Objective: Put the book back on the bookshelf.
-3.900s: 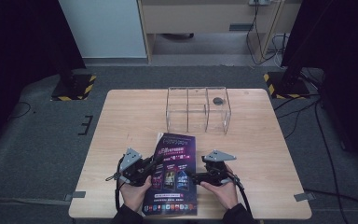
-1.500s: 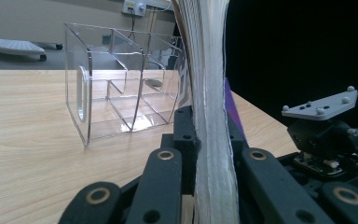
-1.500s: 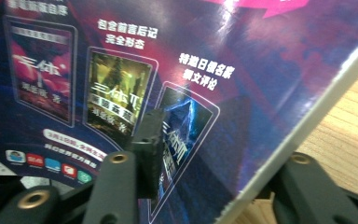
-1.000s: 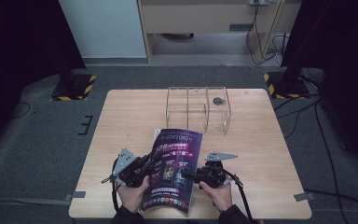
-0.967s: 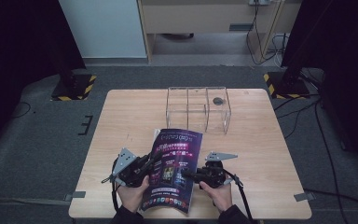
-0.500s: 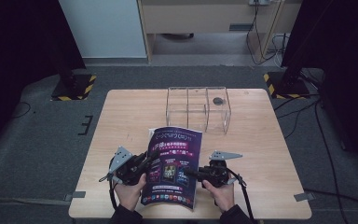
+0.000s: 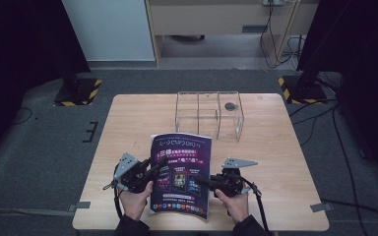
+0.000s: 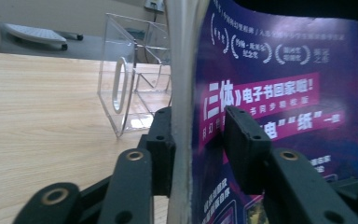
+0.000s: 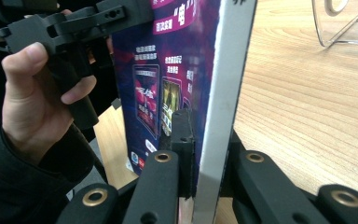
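- The magazine (image 7: 181, 174) stands lifted off the near part of the table (image 7: 285, 162), its purple cover facing up toward you, just in front of the clear rack (image 7: 209, 114).
- Your right gripper (image 7: 201, 182) is clamped on the magazine's right edge; in the right gripper view both pads press flat on the pages (image 9: 214, 121). Keep that grip firm, since it now bears the load.
- Your left gripper (image 7: 157, 166) has just been opening. In the left gripper view the magazine's edge (image 8: 182, 93) sits between the jaws, one pad against the back, the other standing clear of the cover, so they no longer pinch it.
- Draw the left one away sideways, not up, so it won't drag the cover.
- Hold the magazine upright and steady before moving it; one-sided, it will likely sag or twist.
- If the rack is the goal, line the spine up with a slot and lower it in slowly.
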A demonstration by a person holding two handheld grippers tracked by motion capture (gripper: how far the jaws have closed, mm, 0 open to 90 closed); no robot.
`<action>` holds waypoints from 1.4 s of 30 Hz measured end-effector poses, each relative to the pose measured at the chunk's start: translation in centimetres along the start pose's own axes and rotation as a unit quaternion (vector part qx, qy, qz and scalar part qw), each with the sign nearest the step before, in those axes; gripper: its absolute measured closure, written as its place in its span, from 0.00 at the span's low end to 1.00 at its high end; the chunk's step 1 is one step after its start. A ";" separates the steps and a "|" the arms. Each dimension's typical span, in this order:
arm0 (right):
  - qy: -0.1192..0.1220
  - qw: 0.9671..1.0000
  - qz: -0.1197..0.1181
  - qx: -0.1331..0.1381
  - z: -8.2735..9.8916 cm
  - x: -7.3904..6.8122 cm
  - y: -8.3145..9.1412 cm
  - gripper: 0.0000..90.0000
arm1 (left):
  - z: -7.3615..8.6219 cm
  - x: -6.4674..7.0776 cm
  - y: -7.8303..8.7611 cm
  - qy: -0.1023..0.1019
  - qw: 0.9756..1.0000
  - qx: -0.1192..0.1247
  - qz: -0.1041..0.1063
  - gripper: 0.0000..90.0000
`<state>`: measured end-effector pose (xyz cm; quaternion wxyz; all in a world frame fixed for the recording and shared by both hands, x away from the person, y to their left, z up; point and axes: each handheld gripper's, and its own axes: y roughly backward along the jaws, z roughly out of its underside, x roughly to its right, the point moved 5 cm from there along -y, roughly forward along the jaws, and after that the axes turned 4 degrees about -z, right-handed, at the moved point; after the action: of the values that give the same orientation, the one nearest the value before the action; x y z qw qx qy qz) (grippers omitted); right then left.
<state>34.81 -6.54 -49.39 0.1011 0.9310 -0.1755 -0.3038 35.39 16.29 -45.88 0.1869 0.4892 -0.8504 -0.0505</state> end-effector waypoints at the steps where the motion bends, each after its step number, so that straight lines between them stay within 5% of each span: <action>1: 0.001 1.000 0.000 0.001 0.0 0.0 0.0 0.92 | 0.0 -0.1 0.0 0.001 1.000 -0.001 -0.002 0.66; 17: -0.004 1.000 0.005 0.017 -0.6 0.2 0.9 0.92 | 0.1 -2.7 0.6 0.002 0.997 -0.005 -0.073 0.45; 25: 0.008 0.999 0.012 0.043 -2.4 -0.4 1.9 0.92 | 1.3 -4.7 0.5 -0.008 0.993 -0.025 -0.119 0.41; 31: 0.018 0.998 0.022 0.062 -3.9 -0.6 2.9 0.92 | 2.4 -6.1 0.1 -0.014 0.988 -0.050 -0.145 0.39; 42: 0.039 0.995 0.049 0.081 -6.0 -0.6 4.5 0.92 | 5.0 -8.4 -1.0 -0.039 0.974 -0.114 -0.193 0.33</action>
<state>36.77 -9.98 -42.95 0.0470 0.9377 -0.2404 -0.2465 38.13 22.42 -52.97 0.1943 0.6175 -0.7352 -0.2010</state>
